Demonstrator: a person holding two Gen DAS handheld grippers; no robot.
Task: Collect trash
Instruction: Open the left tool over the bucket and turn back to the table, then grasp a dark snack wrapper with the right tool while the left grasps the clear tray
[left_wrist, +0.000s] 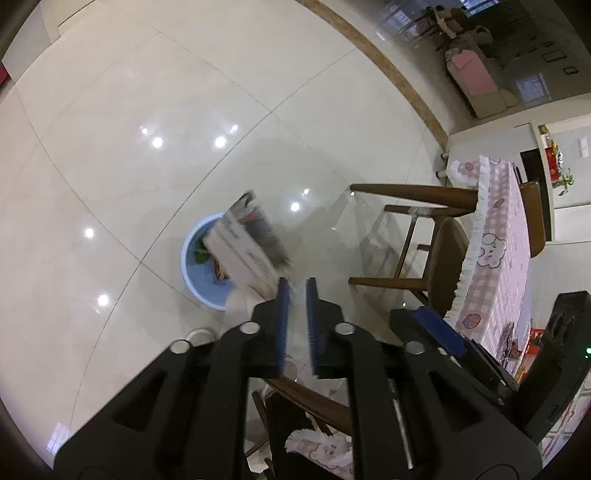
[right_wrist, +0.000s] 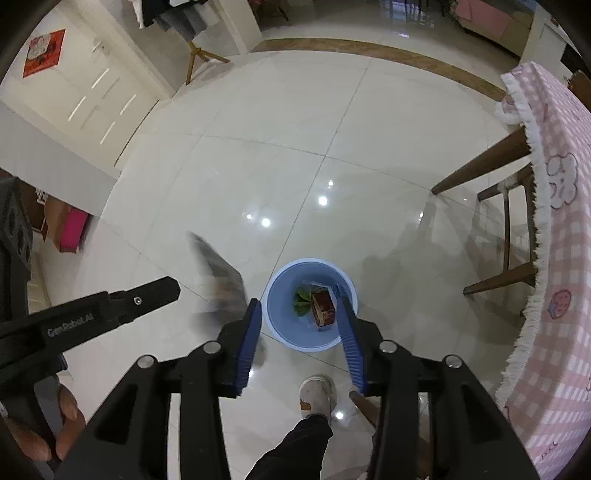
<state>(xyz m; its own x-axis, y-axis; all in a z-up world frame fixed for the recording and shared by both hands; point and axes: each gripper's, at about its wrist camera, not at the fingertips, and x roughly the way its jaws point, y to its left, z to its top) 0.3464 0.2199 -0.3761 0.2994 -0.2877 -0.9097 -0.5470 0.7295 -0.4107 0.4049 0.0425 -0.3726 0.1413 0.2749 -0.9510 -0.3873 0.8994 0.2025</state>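
Note:
A light blue bin (left_wrist: 201, 275) stands on the tiled floor; it also shows in the right wrist view (right_wrist: 295, 332). It holds a red box (right_wrist: 323, 308) and green leaves (right_wrist: 302, 300). A white and grey carton (left_wrist: 247, 243), blurred by motion, is in the air over the bin, just beyond my left gripper (left_wrist: 296, 282), whose jaws stand slightly apart and empty. In the right wrist view the carton (right_wrist: 218, 269) is a dark blur left of the bin. My right gripper (right_wrist: 301, 308) is open and empty above the bin.
A table with a pink checked cloth (left_wrist: 498, 236) and wooden chairs (left_wrist: 413, 236) stands to the right. The table cloth (right_wrist: 554, 221) also shows in the right wrist view. The person's shoe (right_wrist: 317, 395) is on the floor near the bin.

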